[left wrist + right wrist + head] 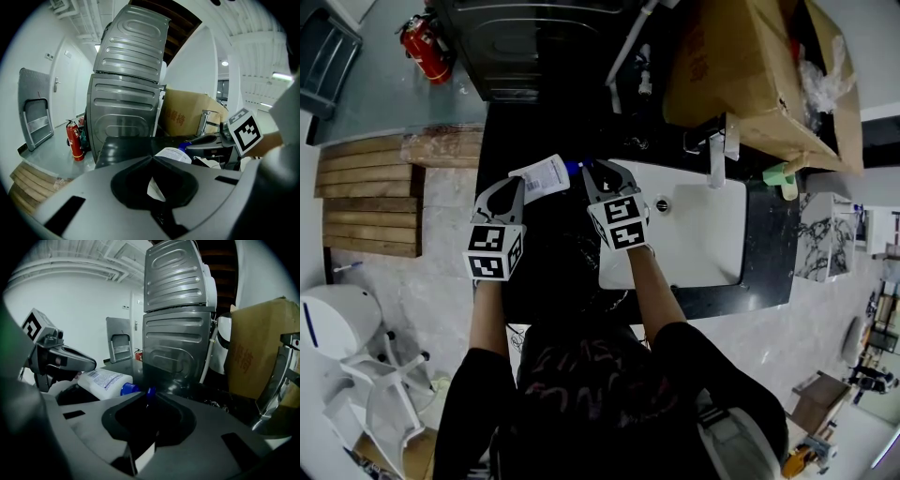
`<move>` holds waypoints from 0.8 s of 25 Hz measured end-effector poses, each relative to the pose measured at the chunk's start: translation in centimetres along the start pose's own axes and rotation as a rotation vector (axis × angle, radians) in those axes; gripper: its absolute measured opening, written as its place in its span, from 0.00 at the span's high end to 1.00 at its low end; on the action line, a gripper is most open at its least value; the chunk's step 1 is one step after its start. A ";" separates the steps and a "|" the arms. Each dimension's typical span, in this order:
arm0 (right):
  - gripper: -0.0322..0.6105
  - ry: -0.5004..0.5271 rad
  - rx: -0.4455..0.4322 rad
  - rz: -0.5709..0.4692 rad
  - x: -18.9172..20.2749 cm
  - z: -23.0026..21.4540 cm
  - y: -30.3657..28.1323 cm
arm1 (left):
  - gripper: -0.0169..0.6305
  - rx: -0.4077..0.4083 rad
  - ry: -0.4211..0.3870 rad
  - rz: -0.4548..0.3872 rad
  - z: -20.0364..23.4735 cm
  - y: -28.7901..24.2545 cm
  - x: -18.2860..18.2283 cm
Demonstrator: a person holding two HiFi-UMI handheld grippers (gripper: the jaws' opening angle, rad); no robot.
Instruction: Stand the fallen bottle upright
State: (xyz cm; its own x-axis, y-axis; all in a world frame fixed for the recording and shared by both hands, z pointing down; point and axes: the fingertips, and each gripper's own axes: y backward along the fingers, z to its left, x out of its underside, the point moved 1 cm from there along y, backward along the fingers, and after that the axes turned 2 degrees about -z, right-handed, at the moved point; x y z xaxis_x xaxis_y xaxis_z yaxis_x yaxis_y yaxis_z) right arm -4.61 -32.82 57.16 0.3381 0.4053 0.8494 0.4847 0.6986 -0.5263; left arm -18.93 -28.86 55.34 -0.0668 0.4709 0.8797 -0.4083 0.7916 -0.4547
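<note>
A white bottle [542,176] with a printed label and a blue cap [572,169] lies on its side on the black counter [546,267], between my two grippers. My left gripper [517,183] sits at the bottle's base end with its jaw tips together [152,158]; the bottle [174,153] shows just beyond them. My right gripper [587,171] is at the cap end. In the right gripper view the bottle [104,379] lies to the left, and a blue bit of the cap [150,391] is pinched between the nearly closed tips [149,395].
A white sink [698,239] with a faucet [715,155] is set in the counter right of the bottle. A cardboard box [750,66] stands at the back right. A grey metal machine [534,42] lies behind the counter, a red fire extinguisher [427,47] to its left.
</note>
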 end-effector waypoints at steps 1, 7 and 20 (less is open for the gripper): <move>0.85 0.005 -0.002 0.005 -0.1 -0.1 -0.1 | 0.95 0.002 0.002 -0.001 0.0 0.0 0.0; 0.88 0.058 0.000 0.019 -0.4 -0.1 -0.1 | 0.95 0.009 0.007 -0.006 0.1 0.1 0.0; 0.90 0.145 0.029 -0.033 -2.8 0.0 1.7 | 0.95 0.046 0.050 -0.029 -0.7 0.7 0.4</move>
State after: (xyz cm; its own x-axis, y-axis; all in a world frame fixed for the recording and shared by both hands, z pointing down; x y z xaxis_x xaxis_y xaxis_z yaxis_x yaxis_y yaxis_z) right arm -4.71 -32.79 53.86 0.4362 0.2936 0.8506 0.4745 0.7281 -0.4947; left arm -18.58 -27.78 55.29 -0.0095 0.4675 0.8840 -0.4505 0.7872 -0.4212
